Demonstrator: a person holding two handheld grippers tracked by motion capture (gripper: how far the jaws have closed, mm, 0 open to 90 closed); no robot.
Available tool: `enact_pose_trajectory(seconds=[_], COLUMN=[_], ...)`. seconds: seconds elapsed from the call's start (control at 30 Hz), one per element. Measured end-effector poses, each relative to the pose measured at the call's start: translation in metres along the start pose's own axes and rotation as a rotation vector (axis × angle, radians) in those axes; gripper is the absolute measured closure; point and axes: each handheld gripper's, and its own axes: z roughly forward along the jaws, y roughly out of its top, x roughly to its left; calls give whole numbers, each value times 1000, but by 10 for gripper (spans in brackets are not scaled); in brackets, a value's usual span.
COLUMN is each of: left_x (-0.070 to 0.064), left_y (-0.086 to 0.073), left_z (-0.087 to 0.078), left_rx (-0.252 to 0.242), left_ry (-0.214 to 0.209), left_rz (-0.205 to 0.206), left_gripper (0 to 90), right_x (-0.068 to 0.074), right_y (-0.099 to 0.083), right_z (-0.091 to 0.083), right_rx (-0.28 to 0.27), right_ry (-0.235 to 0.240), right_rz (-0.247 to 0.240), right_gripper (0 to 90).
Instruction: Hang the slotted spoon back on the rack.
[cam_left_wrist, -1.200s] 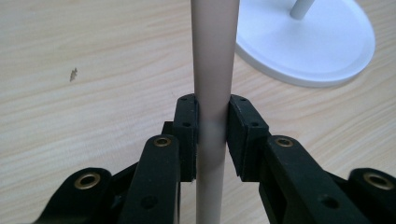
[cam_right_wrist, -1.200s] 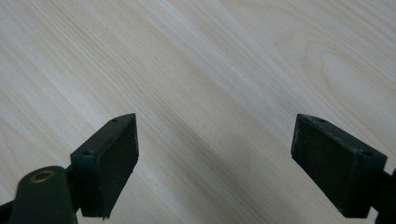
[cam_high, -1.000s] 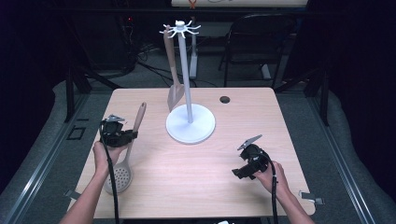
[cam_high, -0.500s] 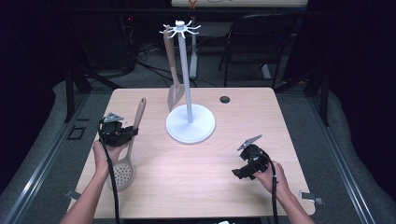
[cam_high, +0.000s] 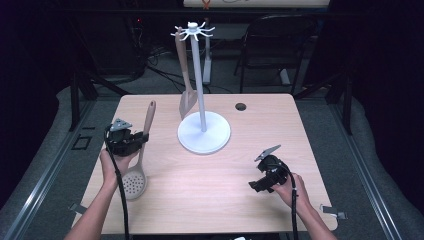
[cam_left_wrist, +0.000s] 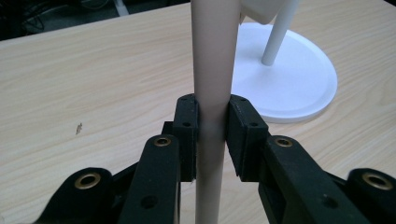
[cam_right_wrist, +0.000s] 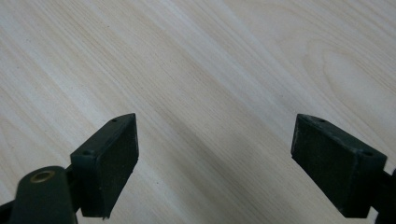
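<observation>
A beige slotted spoon (cam_high: 136, 182) lies along the table's left side, its perforated bowl toward the front and its brown handle end pointing back. My left gripper (cam_high: 141, 140) is shut on the handle (cam_left_wrist: 212, 84), with both black pads pressed against it. A white utensil stand (cam_high: 203, 132) with a round base and a hooked crown rises at the middle back. A beige spatula (cam_high: 185, 75) hangs from one hook. My right gripper (cam_high: 256, 186) hovers over bare wood at the front right, jaws wide apart and nothing between them (cam_right_wrist: 215, 163).
A small dark round hole (cam_high: 241, 106) marks the tabletop behind the stand. The light wooden table (cam_high: 210, 200) has bare surface across its middle and front. A black chair (cam_high: 280, 45) and cables stand on the floor beyond the far edge.
My left gripper with the spoon has shifted slightly forward and left, and the spoon bowl lies nearer the front. The right gripper has barely moved.
</observation>
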Motion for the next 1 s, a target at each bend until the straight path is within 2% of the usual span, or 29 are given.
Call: enact_pose_trajectory(seconds=[0.2, 0.43, 0.47, 0.53, 0.63, 0.8, 0.87, 1.0], left_x=[-7, -14, -15, -17, -22, -31, -34, -40], left_y=[6, 10, 11, 12, 15, 24, 27, 34], left_z=[-6, -13, -14, -15, -18, -23, -24, -22], left_rx=[-22, -67, -75, -90, -123, -172, -188, -212], left_ry=[-4, 1, 2, 6, 9, 10, 6, -9], left_rz=[24, 64, 68, 78, 88, 117, 123, 120], left_gripper=[747, 747, 747, 748, 748, 749, 749, 749], right_x=[-1, 0, 0, -1, 0, 0, -1, -1], right_y=[1, 0, -1, -1, -1, -3, -5, -6], right_z=[0, -1, 0, -1, 0, -1, 0, -3], right_rx=[0, 3, -8, 10, -6, 14, -3, 3], right_ry=[-5, -3, -5, -9, -6, -10, -12, -10], right_rz=[-16, -3, 2, -9, -8, -8, -1, 2], right_gripper=[145, 145, 145, 145, 145, 145, 145, 145])
